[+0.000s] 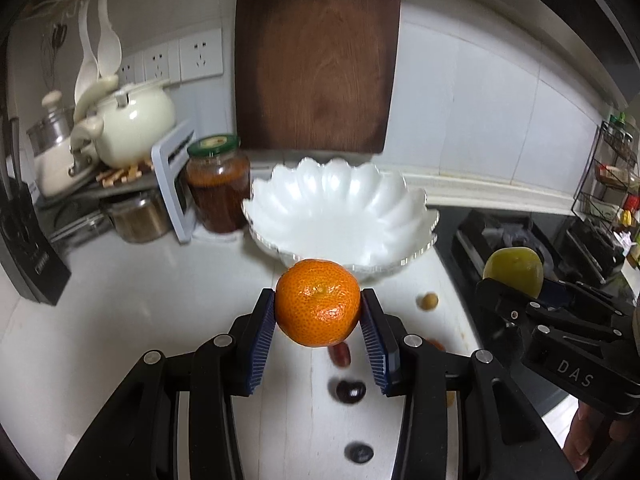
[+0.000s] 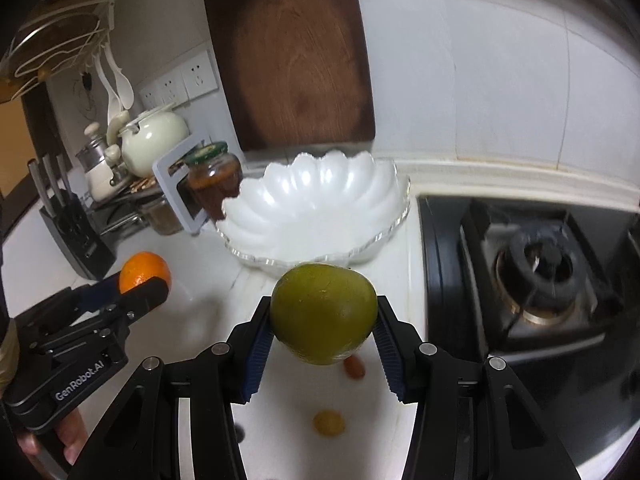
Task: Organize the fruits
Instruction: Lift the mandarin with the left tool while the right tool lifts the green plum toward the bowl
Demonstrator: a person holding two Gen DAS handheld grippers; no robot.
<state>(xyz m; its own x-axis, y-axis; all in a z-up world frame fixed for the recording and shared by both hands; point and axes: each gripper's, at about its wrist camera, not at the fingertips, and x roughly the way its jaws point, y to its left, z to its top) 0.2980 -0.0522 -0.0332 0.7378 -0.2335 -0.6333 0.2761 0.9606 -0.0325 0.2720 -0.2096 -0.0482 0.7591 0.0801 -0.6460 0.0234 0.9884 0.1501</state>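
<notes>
My left gripper (image 1: 319, 308) is shut on an orange tangerine (image 1: 318, 302) and holds it above the white counter, just short of the white scalloped bowl (image 1: 340, 200). My right gripper (image 2: 324, 320) is shut on a green apple (image 2: 324, 312), also held above the counter in front of the bowl (image 2: 316, 196). The bowl holds nothing. The right gripper with the apple (image 1: 514, 270) shows at the right of the left wrist view. The left gripper with the tangerine (image 2: 144, 272) shows at the left of the right wrist view.
Small fruits lie on the counter below: two dark grapes (image 1: 350, 390), a reddish one (image 2: 354, 368), yellowish ones (image 1: 427, 302) (image 2: 328, 422). A sauce jar (image 1: 218, 184), a white stand, pots and a knife block (image 2: 76, 232) stand left. A wooden board (image 1: 316, 52) leans behind. A gas stove (image 2: 536, 276) is right.
</notes>
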